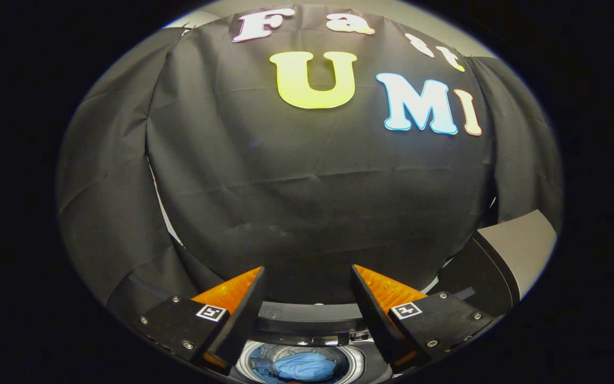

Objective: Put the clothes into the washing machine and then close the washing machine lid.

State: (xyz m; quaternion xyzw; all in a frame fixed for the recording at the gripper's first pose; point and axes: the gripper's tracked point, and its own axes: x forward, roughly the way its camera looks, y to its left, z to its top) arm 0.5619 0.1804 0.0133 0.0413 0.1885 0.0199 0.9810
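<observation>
The jaws gape wide and empty above the round washing machine drum (300,356) holding crumpled blue clothes (304,366), while the raised grey lid (517,250) stands off their right side.

Dim booth w/ light from above/front, booth wall (312,186) evenly lit but dark and showing soft creases, strong fisheye bending near the rim, fingers (307,298) sharp, spread apart w/ nothing between, blue clothes (304,367) below them in the washing machine drum (357,365) brightly lit, slight glare on its lid (520,250).
</observation>
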